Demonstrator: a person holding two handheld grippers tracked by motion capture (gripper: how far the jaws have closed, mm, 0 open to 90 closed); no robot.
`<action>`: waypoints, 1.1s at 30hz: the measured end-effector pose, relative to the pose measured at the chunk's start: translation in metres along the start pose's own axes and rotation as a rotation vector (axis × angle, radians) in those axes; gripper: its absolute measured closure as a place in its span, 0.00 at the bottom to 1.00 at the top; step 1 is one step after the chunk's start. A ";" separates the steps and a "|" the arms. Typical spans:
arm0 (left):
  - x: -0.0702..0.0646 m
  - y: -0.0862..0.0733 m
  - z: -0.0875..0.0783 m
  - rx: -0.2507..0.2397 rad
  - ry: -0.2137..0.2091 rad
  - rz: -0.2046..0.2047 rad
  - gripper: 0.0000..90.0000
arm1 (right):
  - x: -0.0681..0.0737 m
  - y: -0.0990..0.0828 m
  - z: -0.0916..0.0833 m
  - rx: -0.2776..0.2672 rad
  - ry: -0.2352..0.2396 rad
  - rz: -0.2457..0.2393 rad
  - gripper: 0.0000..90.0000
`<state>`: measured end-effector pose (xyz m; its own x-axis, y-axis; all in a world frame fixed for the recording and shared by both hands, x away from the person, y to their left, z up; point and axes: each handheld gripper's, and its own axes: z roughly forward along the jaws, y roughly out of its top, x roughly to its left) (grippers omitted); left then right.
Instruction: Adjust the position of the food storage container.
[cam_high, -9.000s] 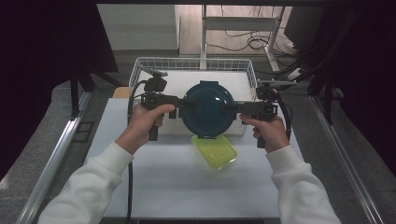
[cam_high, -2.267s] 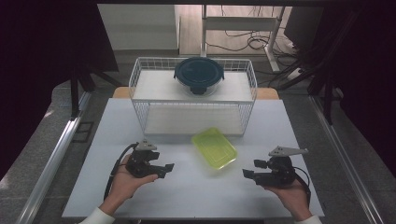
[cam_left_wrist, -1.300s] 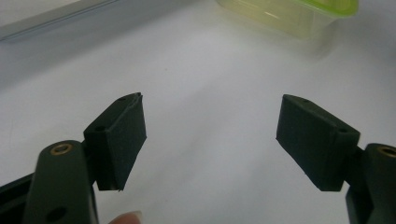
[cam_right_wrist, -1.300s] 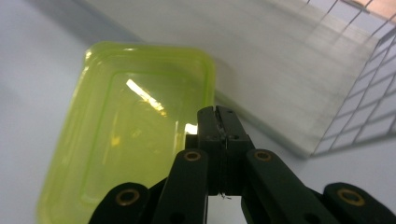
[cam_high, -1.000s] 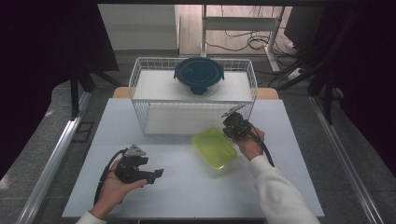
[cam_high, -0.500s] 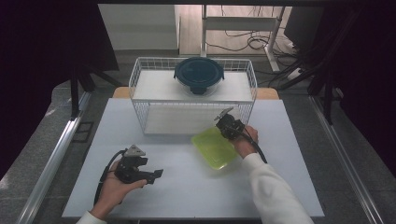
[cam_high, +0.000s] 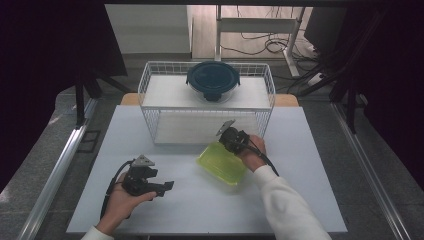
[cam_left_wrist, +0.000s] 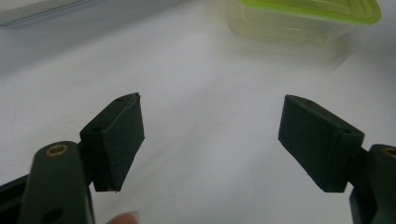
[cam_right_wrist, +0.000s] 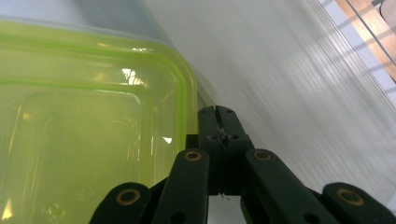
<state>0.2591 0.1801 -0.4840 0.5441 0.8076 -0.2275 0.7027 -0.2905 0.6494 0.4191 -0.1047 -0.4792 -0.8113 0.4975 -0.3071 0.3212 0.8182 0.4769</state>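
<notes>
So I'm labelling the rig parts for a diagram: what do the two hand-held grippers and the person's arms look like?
Both grippers are black. The left gripper carries a grey three-cornered plate on top and trails a black cable; its pads are flat, dark blocks on arms with brass-coloured rivets. The right gripper has the same riveted black linkage, plate and cable. The sleeves are white.

Wide open surface ahead of the left claw, nothing between it and the green container; the right claw, jaws pressed together, sits squeezed at that container's far corner, with the wire basket walling off the far side just beyond
</notes>
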 end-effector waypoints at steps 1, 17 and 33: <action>0.000 0.000 0.000 0.001 0.000 0.000 0.24 | 0.002 0.002 0.000 -0.002 0.006 -0.010 0.99; 0.002 -0.001 0.000 0.004 -0.004 -0.001 0.25 | 0.013 0.019 0.006 0.011 0.017 -0.075 0.99; 0.002 -0.001 -0.001 0.002 -0.003 -0.010 0.25 | 0.029 0.022 0.001 0.006 0.095 -0.117 0.99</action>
<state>0.2591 0.1823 -0.4848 0.5383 0.8088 -0.2366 0.7095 -0.2834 0.6452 0.4026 -0.0718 -0.4784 -0.8857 0.3696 -0.2810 0.2246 0.8708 0.4374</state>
